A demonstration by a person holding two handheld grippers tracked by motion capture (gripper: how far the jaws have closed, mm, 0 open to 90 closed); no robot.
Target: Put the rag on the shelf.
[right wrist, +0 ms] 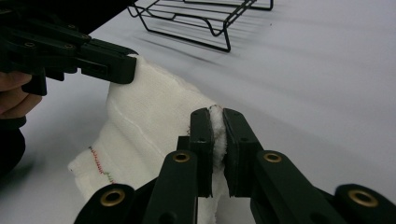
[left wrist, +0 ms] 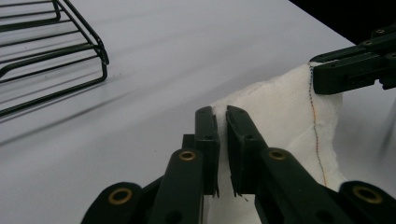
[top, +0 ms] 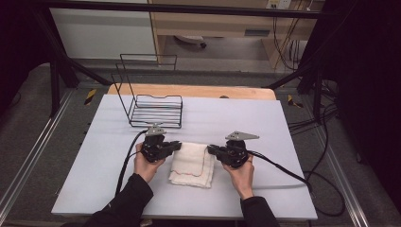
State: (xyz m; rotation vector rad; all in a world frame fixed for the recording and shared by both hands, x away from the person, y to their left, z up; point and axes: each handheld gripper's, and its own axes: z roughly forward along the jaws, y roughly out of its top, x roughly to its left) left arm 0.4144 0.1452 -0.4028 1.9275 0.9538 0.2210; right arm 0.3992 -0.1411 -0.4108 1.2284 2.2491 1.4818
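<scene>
A person sat at a white surface, with 2 forearms in dark sleeves coming in from 6 o'clock in the high view. Each hand held 1 black gripper with 2 jaws.

A white cloth with a thin coloured stitched line lay near the middle of the surface, between the 2 grippers. The left gripper met the cloth's far corner at about 9 o'clock of it, and the right gripper met the other far corner at about 3 o'clock.

In the left gripper view, the left gripper had its jaws nearly together, pinching a fold of the cloth, which rose slightly off the surface there. The right gripper appeared at 2 o'clock, clamped on the other corner.

In the right gripper view, the right gripper was closed narrowly on a thick fold of the cloth. The left gripper appeared at 10 o'clock, gripping the cloth's far corner.

A black wire rack stood at 11 o'clock of the cloth, well apart from it.
</scene>
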